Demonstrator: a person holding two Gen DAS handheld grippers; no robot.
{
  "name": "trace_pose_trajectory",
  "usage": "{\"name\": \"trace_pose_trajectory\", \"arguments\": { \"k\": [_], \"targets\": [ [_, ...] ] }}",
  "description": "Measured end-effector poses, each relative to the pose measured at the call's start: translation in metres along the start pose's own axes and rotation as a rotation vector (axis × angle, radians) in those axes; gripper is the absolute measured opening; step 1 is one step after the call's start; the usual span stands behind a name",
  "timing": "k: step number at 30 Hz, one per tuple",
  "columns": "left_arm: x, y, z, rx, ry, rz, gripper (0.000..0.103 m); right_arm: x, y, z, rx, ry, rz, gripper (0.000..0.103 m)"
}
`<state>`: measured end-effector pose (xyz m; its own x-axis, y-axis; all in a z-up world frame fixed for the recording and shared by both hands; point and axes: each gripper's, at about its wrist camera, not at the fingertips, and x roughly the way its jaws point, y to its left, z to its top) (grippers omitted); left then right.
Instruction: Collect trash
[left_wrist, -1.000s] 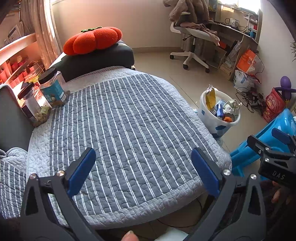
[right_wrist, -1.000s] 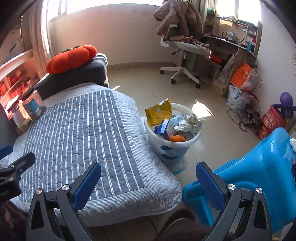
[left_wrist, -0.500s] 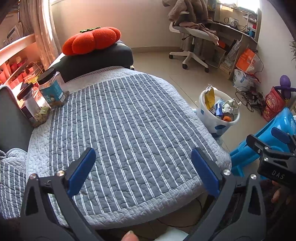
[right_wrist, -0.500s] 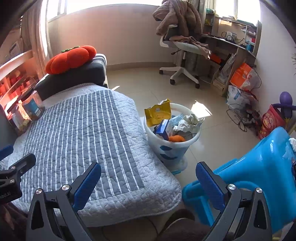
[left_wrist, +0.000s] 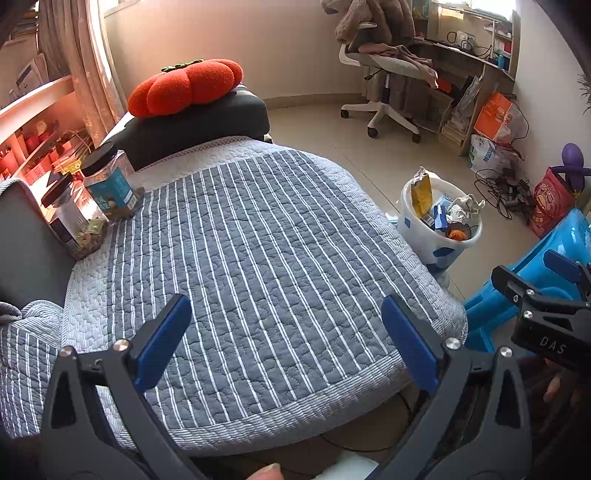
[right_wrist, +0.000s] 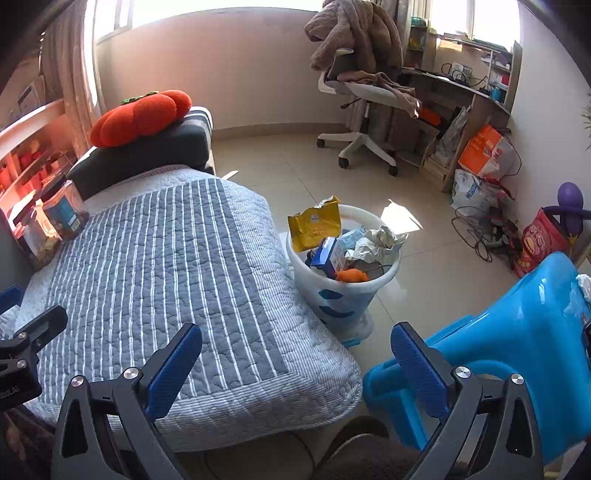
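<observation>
A white trash bin (right_wrist: 386, 278) stands on the floor right of the quilted seat; it also shows in the left wrist view (left_wrist: 408, 221). It holds a yellow wrapper (right_wrist: 314, 223), a blue carton (right_wrist: 323, 254), crumpled white paper (right_wrist: 376, 242) and an orange piece (right_wrist: 352, 275). My left gripper (left_wrist: 284, 325) is open and empty above the front of the grey striped quilt (left_wrist: 258, 240). My right gripper (right_wrist: 295, 354) is open and empty over the quilt's right front corner (right_wrist: 184, 277), short of the bin.
Two jars (left_wrist: 110, 184) stand at the quilt's left edge. A red pumpkin cushion (left_wrist: 184, 86) lies on a dark cushion behind. A blue plastic chair (right_wrist: 517, 332) is at right. An office chair (right_wrist: 362, 92), desk, bags and cables line the far right wall.
Both views have shifted very slightly; the grippers stay open and empty in nearly the same place.
</observation>
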<state>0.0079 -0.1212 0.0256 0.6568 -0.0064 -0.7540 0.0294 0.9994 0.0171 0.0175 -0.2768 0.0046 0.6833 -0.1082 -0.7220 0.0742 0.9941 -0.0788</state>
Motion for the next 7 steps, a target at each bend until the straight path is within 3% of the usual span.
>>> {"name": "trace_pose_trajectory", "arguments": {
  "k": [7],
  "targets": [
    [-0.0015, -0.0004, -0.0016, 0.003, -0.005, 0.004, 0.102, 0.0015, 0.0005, -0.0025, 0.012, -0.001, -0.012, 0.103]
  ]
}}
